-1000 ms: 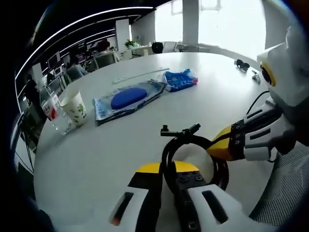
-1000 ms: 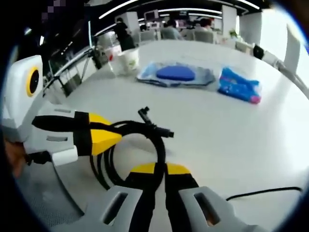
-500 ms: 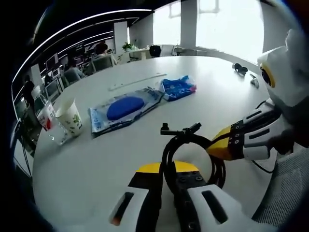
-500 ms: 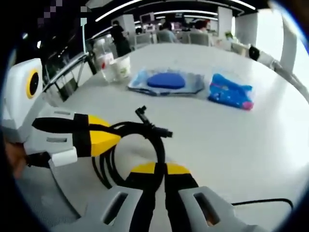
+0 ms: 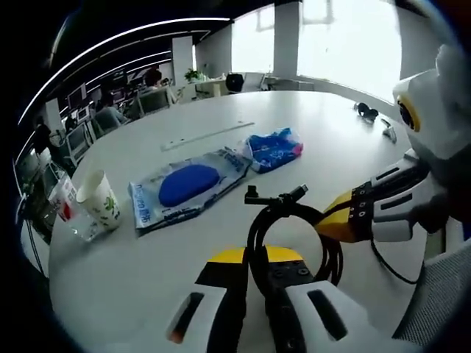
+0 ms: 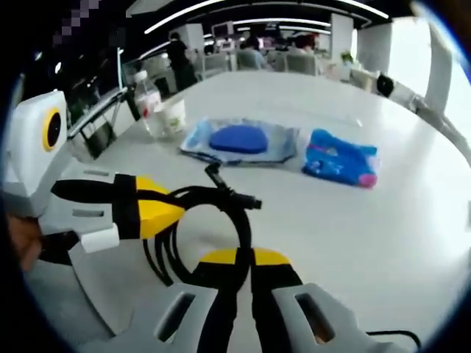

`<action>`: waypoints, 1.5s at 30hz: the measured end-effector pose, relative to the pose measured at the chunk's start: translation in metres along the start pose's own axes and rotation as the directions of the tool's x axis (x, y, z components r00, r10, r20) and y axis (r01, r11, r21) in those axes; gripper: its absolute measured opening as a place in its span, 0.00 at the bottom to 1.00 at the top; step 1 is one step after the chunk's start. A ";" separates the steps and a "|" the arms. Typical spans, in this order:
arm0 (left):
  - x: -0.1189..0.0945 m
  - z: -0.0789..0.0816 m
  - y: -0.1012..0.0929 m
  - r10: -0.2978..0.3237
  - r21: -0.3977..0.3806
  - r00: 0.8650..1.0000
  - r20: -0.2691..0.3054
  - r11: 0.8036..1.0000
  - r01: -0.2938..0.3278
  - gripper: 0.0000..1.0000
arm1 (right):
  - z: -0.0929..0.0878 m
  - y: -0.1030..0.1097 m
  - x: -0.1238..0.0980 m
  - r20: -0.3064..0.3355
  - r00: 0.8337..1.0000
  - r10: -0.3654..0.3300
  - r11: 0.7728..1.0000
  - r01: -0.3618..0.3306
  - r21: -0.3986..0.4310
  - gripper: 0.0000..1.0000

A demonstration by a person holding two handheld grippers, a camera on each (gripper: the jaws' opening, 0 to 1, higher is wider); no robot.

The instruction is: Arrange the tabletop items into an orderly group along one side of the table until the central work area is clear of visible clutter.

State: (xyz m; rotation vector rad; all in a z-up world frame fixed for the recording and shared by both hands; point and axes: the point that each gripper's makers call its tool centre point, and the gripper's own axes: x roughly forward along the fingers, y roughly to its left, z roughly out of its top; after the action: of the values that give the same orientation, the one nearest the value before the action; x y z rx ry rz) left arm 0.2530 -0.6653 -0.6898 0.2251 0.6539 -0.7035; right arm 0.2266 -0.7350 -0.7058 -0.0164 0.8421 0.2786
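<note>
cable: black coiled cable (image 5: 294, 235) (image 6: 199, 228), pinched on two sides of the loop, plug ends sticking out at the top. It hangs near the near edge of the table (image 5: 132, 287) (image 6: 383, 220); can't tell if it touches the top.

left gripper: left gripper (image 5: 254, 273) (image 6: 173, 213) has its yellow-tipped jaws pretty much closed on the coil's near side. In the right gripper view it comes in from the left, tips on the loop.

right gripper: right gripper (image 6: 252, 259) (image 5: 324, 224), same deal, jaws squeezed together on the cable. In the left gripper view it reaches in from the right.

open room: lots of bare white tabletop between the coil and the other stuff, and more off toward the far edge by the windows.

pouch: flat clear pouch (image 5: 184, 187) (image 6: 239, 141) with a blue oval thing inside, lying mid-table.

blue pack: crinkly blue pack (image 5: 274, 145) (image 6: 338, 158) just beside the pouch, toward the window side.

cup: paper cup (image 5: 99, 202) (image 6: 173, 115) upright near the table's edge, can't see inside it.

bottle: clear bottle (image 6: 147, 99) with a red label, right next to the cup.

strip: thin white strip (image 5: 210, 136) lying beyond the pouch.

far edge: small dark items (image 5: 366, 112) sitting there, too small to tell.
</note>
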 end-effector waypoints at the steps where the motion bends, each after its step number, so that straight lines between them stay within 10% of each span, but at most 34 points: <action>1: 0.002 0.002 0.000 -0.002 0.001 1.000 0.000 1.000 0.002 0.05 | 0.001 -0.002 0.000 0.000 1.000 -0.001 1.000 0.001 0.005 0.01; 45: 0.061 0.021 -0.001 -0.047 0.048 0.996 -0.070 0.998 0.050 0.05 | 0.021 -0.055 0.032 -0.087 0.996 -0.006 0.999 0.009 0.033 0.01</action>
State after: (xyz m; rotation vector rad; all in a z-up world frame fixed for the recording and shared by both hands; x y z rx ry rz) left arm 0.2978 -0.7069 -0.7114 0.2806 0.7098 -0.7618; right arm 0.2763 -0.7779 -0.7205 -0.0007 0.9324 0.2581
